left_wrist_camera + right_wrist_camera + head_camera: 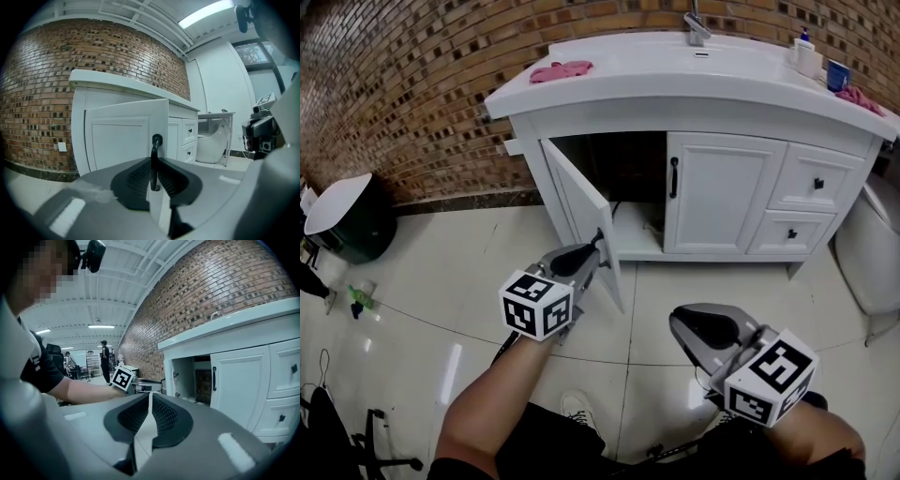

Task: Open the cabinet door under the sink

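The white vanity cabinet (727,192) stands under the sink against a brick wall. Its left door (581,211) is swung out toward me, and the dark compartment (623,169) behind it shows. My left gripper (595,246) is shut on the door's black handle (599,236) at the free edge. In the left gripper view the handle (156,140) stands upright between the pads of the left gripper (155,165), with the door panel (124,133) behind it. My right gripper (680,323) hangs low at the right, shut and empty. The right gripper (150,401) faces the open compartment (194,380) and the closed right door (239,380).
Two drawers (814,183) sit right of the closed door (722,192). A pink cloth (561,70), a faucet (697,26), a blue cup (837,73) and another pink cloth (860,97) are on the counter. A toilet (874,253) stands right, a dark bin (347,220) left.
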{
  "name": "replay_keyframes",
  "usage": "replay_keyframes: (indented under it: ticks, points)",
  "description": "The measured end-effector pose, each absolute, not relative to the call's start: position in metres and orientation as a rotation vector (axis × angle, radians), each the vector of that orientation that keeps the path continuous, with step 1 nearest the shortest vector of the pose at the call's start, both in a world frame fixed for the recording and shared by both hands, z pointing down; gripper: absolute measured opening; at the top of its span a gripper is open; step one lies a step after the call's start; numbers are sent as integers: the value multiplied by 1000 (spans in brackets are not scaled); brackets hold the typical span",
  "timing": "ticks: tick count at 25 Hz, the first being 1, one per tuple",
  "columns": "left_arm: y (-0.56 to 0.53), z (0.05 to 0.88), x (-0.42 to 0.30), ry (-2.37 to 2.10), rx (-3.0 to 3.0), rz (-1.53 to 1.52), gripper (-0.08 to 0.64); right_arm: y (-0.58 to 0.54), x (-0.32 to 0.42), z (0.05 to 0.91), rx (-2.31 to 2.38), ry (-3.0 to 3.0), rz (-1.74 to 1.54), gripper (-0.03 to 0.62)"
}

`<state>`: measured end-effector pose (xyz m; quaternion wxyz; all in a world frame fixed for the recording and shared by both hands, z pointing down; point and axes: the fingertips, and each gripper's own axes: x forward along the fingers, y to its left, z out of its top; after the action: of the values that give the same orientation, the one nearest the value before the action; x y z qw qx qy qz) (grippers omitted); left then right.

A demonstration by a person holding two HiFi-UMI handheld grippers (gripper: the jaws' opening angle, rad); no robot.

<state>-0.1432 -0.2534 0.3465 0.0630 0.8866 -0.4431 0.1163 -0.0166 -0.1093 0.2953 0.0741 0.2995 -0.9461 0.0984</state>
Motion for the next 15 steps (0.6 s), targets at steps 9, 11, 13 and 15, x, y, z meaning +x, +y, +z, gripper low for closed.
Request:
replay_keyframes:
  ticks: [9,11,13,15]
  points:
    - [-229,343,-198,-1436,2644,358,40,-104,-24,301,902,-2815,287,31]
    - [-226,343,-208,-1454,2640,353,38,-102,-27,305,898,-2804,286,31]
    - [-224,343,-219,-1478,2634,345,37,-100,-32,308,883,-2798,294,31]
    - [-222,343,-230,-1503,2622,327,34,-97,-38,309,868,-2801,300,31]
